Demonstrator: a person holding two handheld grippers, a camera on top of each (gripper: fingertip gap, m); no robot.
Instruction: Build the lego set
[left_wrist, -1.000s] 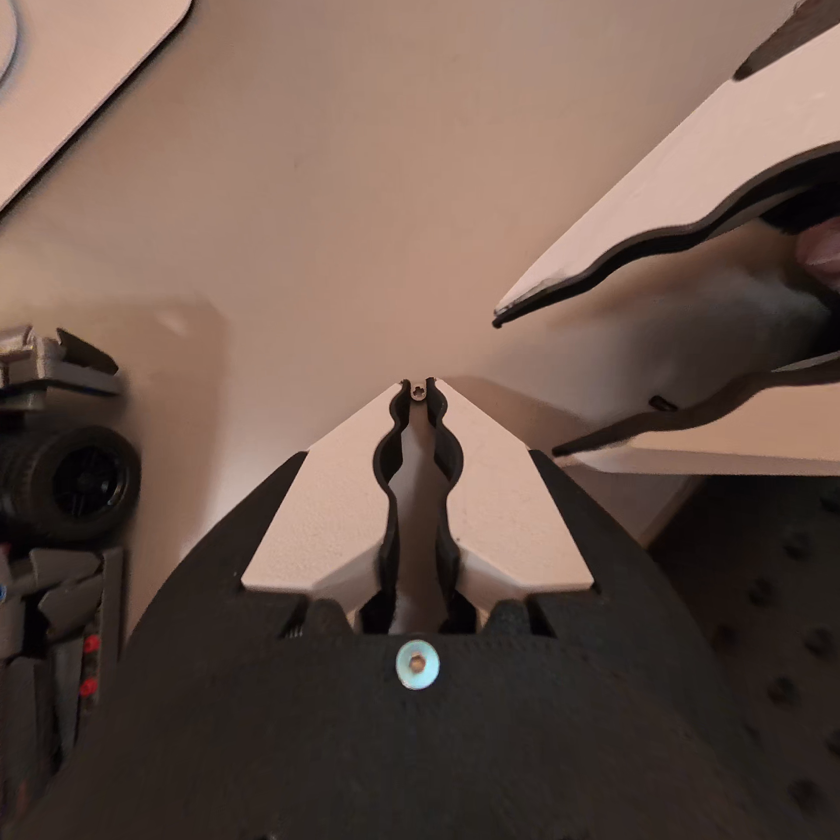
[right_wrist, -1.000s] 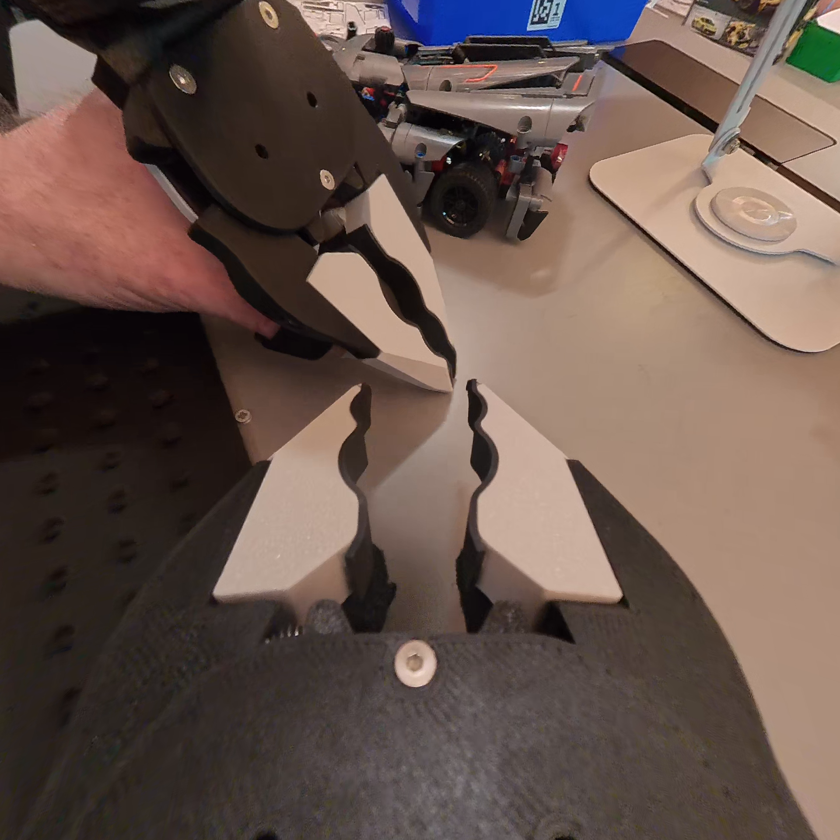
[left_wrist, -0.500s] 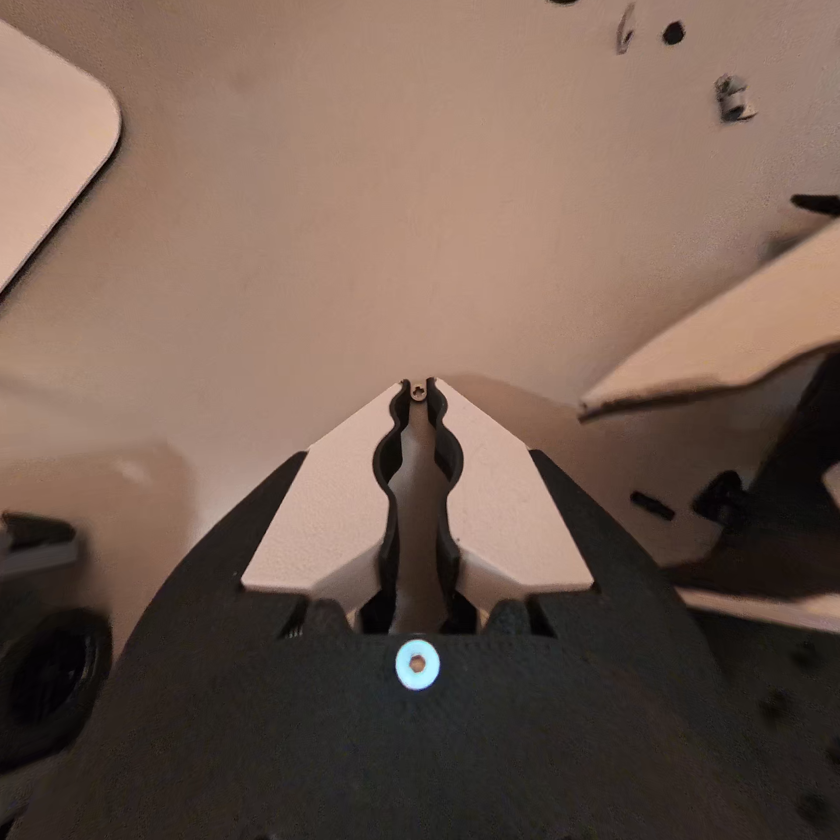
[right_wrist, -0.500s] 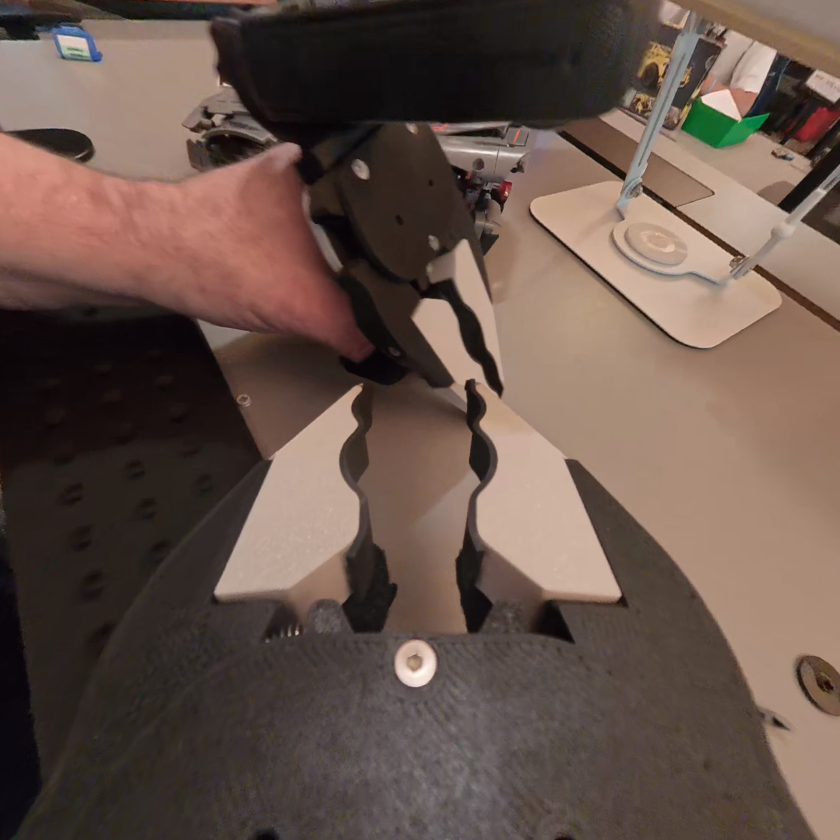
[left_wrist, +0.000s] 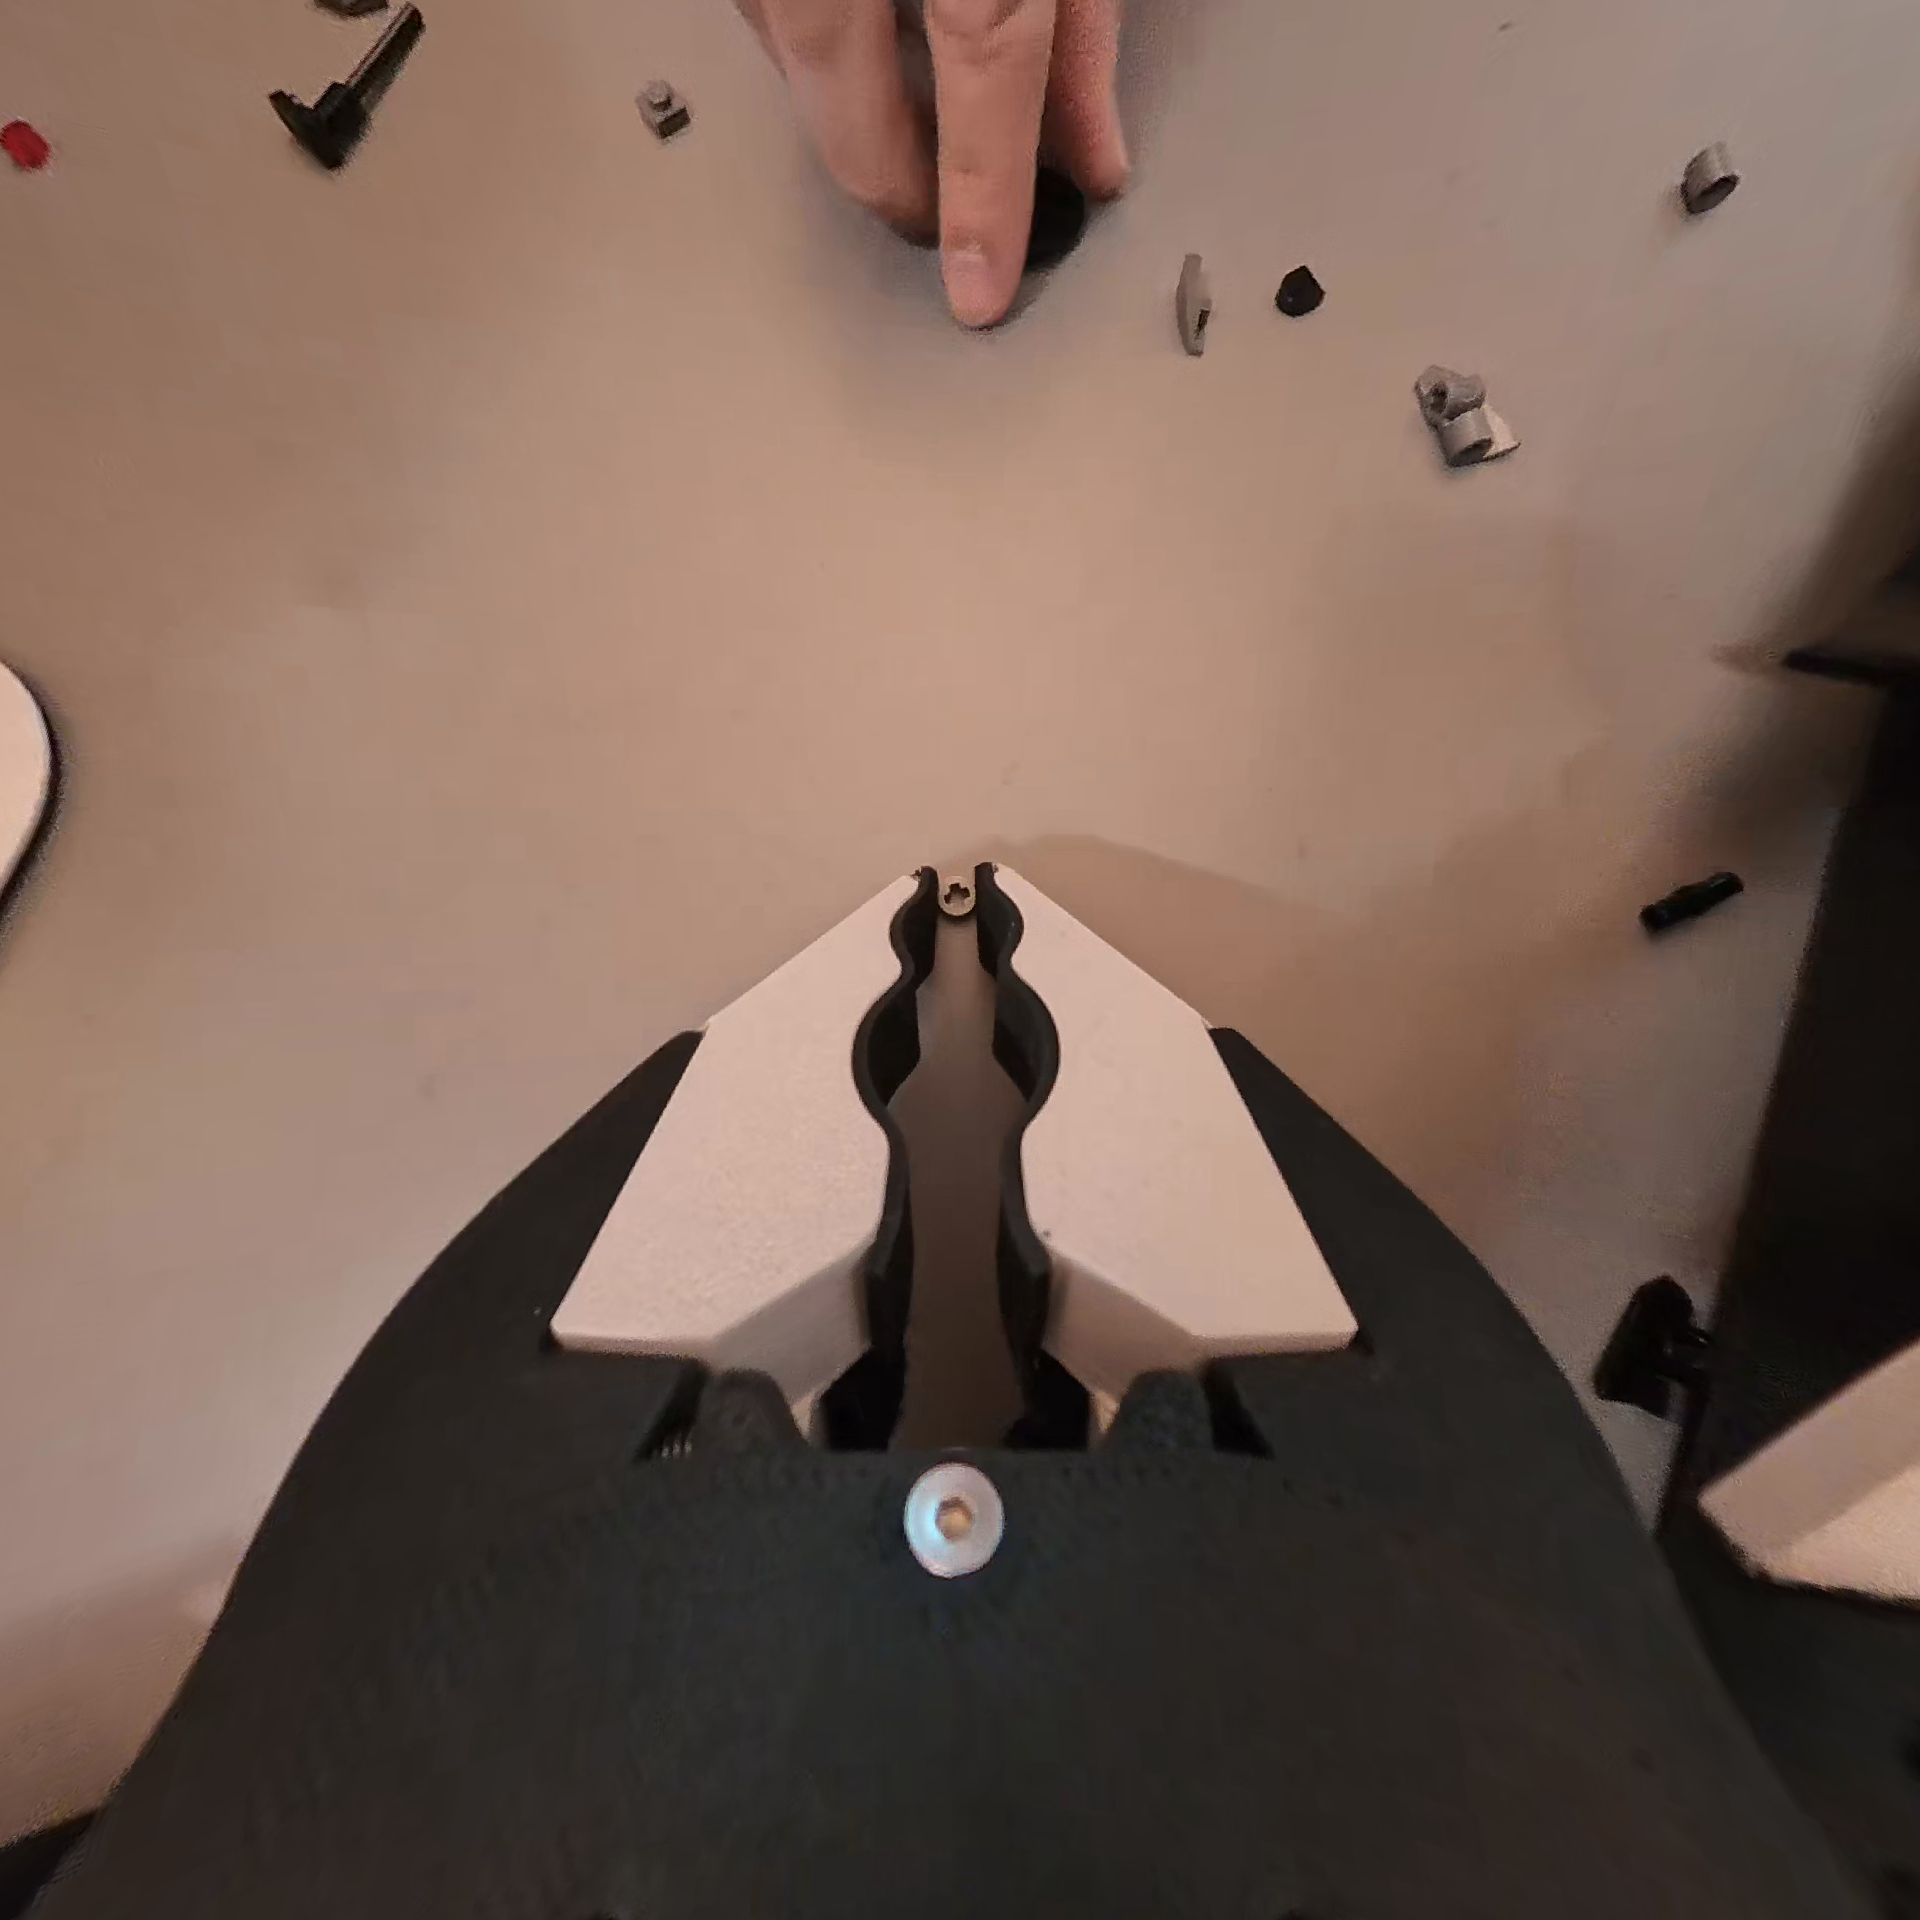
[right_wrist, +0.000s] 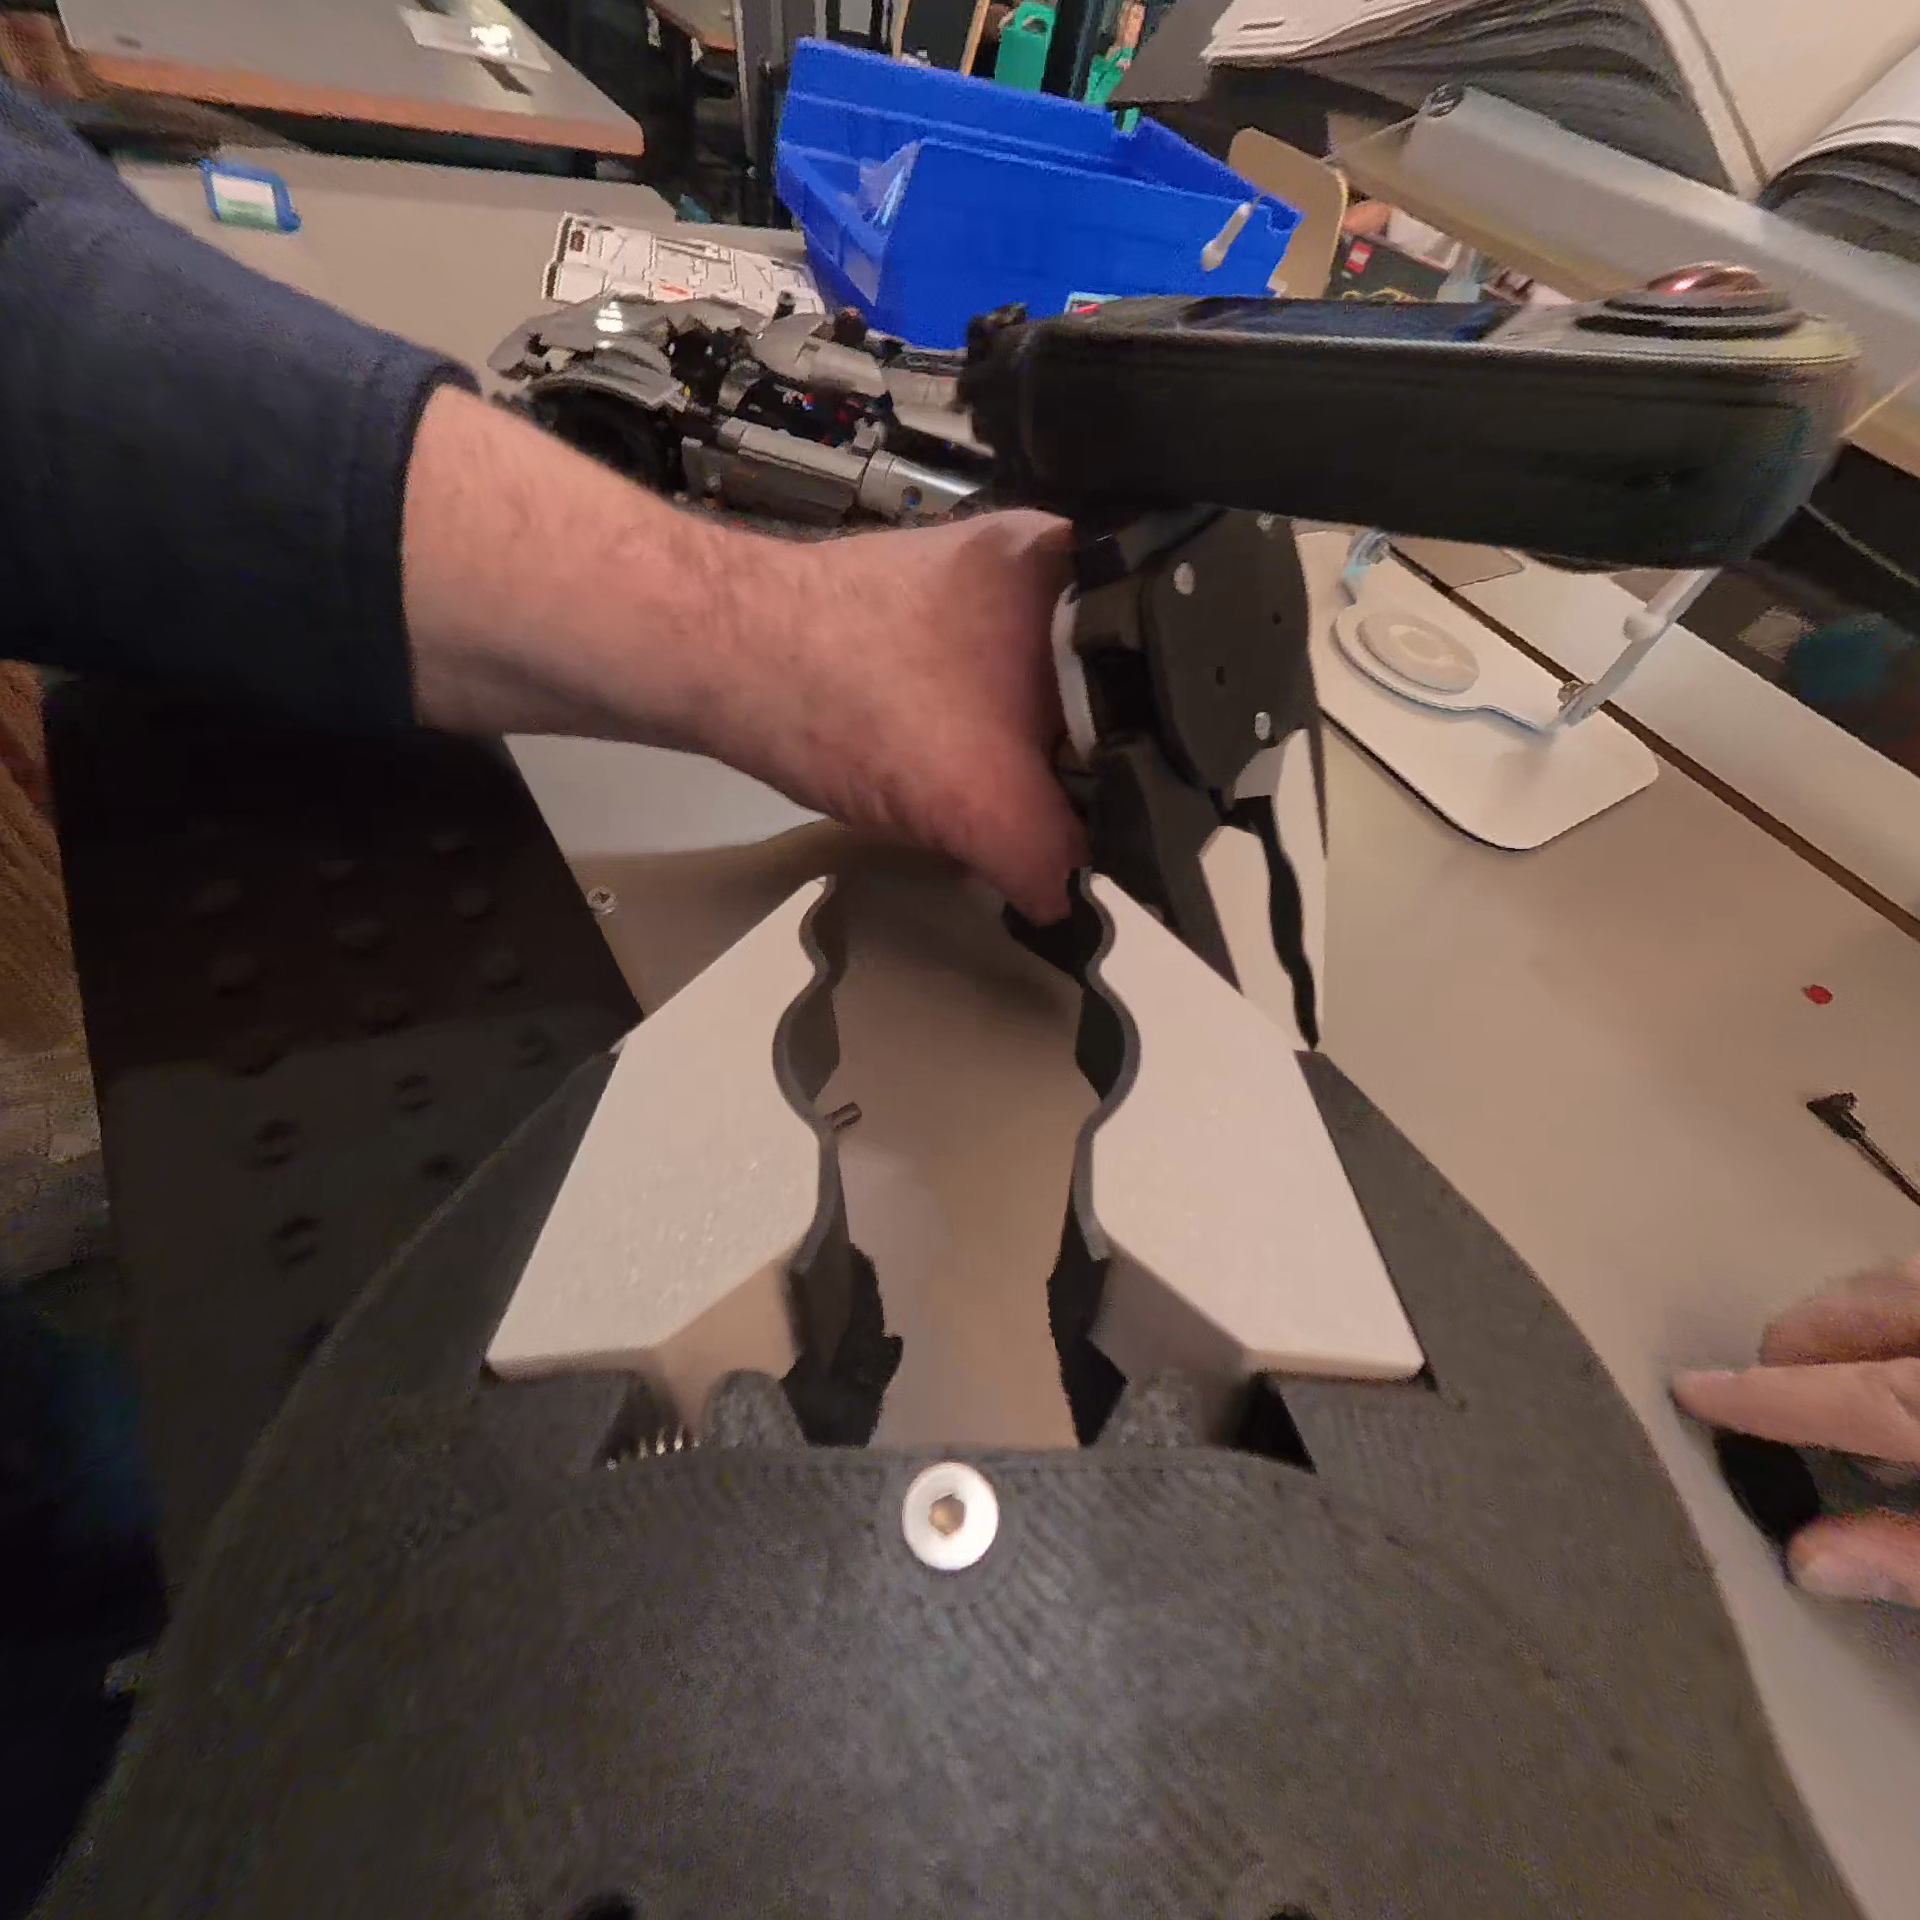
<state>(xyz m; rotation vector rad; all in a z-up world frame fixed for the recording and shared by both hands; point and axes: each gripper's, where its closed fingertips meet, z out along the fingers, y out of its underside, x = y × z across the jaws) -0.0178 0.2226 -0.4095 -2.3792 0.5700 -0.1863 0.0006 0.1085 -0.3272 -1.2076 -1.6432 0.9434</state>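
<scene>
My left gripper (left_wrist: 954, 881) is shut on a small tan round piece with a cross hole (left_wrist: 956, 897), pinched at the very fingertips above the beige table (left_wrist: 520, 623). It also shows in the right wrist view (right_wrist: 1307, 1023), pointing down, held by a hand (right_wrist: 883, 707). My right gripper (right_wrist: 956, 894) is open and empty, low over the table edge. The grey and black lego car (right_wrist: 727, 416) stands behind the hand. Loose pieces lie ahead of the left gripper: grey ones (left_wrist: 1460, 416), (left_wrist: 1193, 303), a black one (left_wrist: 1299, 291) and a black pin (left_wrist: 1688, 899).
Another person's hand (left_wrist: 977, 135) rests a finger on the table over a black thing (left_wrist: 1055, 218); it also shows at the right (right_wrist: 1839, 1403). A blue bin (right_wrist: 997, 229), an instruction sheet (right_wrist: 665, 260), a white stand base (right_wrist: 1486, 727) and a black studded mat (right_wrist: 312, 987) surround the area. Tip to tip, the grippers are about 15 cm apart. My right tips are about 25 cm from the black thing (left_wrist: 1055, 218), my left tips only 15 cm.
My left gripper has swung away from the car toward the loose pieces, still shut on the small piece. The pointing hand has come into view. My right gripper stays open.
</scene>
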